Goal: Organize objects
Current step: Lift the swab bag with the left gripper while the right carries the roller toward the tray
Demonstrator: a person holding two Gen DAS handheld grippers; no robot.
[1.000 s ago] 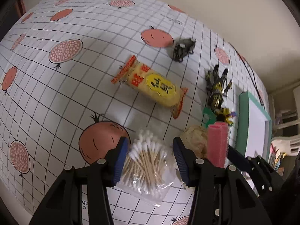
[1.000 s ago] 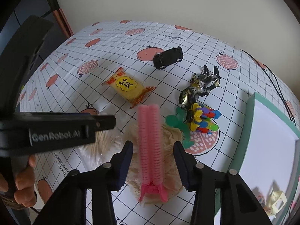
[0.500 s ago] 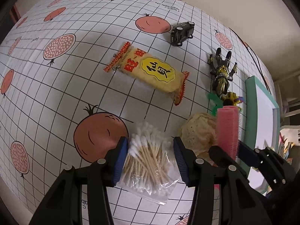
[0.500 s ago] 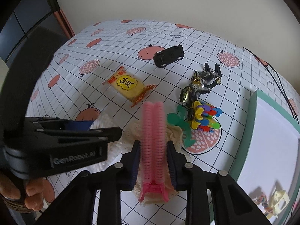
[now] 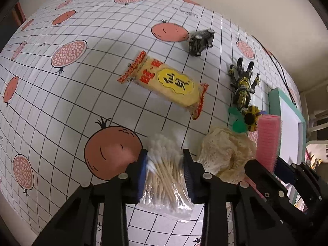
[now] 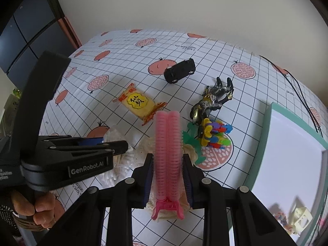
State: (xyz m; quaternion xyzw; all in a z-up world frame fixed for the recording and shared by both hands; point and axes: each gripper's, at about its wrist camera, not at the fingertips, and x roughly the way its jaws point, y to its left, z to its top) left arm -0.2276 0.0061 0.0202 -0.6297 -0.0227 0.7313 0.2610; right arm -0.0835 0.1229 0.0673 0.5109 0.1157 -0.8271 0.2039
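My left gripper (image 5: pixel 165 160) is shut on a clear bag of cotton swabs (image 5: pixel 164 174), squeezed between its blue pads. My right gripper (image 6: pixel 167 164) is shut on a pink hair-roller clip (image 6: pixel 167 153), lifted above a cream lace cloth (image 5: pixel 225 153). On the fruit-print tablecloth (image 5: pixel 82 82) lie a yellow rice-cracker packet (image 5: pixel 168 84), a black toy car (image 5: pixel 201 42), a black-and-gold robot figure (image 5: pixel 243 86) and a colourful plastic flower toy (image 6: pixel 214 132). The pink clip (image 5: pixel 267 141) and the right gripper's body show at the lower right of the left wrist view.
A teal-rimmed white tray (image 6: pixel 272 127) stands at the right edge of the table. A hand (image 6: pixel 39 211) holds the left gripper's handle at the lower left of the right wrist view. A dark cabinet (image 6: pixel 26 37) is behind the table's left side.
My left gripper closed onto the bag of cotton swabs. My right gripper closed onto the pink clip and raised it off the lace cloth.
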